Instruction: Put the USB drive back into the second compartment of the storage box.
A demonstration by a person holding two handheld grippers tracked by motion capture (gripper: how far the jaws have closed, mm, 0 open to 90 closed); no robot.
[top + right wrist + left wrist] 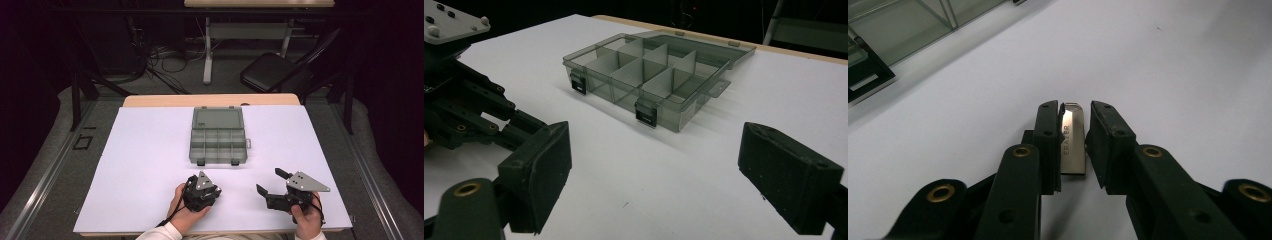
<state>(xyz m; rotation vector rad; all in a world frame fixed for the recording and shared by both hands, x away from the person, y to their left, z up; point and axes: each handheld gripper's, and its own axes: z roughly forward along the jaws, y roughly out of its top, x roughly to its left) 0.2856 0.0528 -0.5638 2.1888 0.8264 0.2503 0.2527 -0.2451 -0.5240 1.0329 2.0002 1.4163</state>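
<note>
While a person sits at the near edge of a white surface (150, 150), the left gripper (1074, 145) points down at a small silver metal USB flash drive (1073, 142) lying flat on the surface, near the person and a little left of centre. Its jaws stand narrow with the drive between them: the left pad (1047, 145) touches the drive's side, while a thin gap seems to remain at the right pad (1105, 145), so the grip looks not quite sealed. To the right, the right gripper (654, 175) waits with jaws wide and nothing between them. Farther off sits an open, smoke-grey clear plastic compartment box (218, 136). To grasp well, the jaws should probably squeeze evenly on both long edges, keeping the slim drive centred and level before any lift.
</note>
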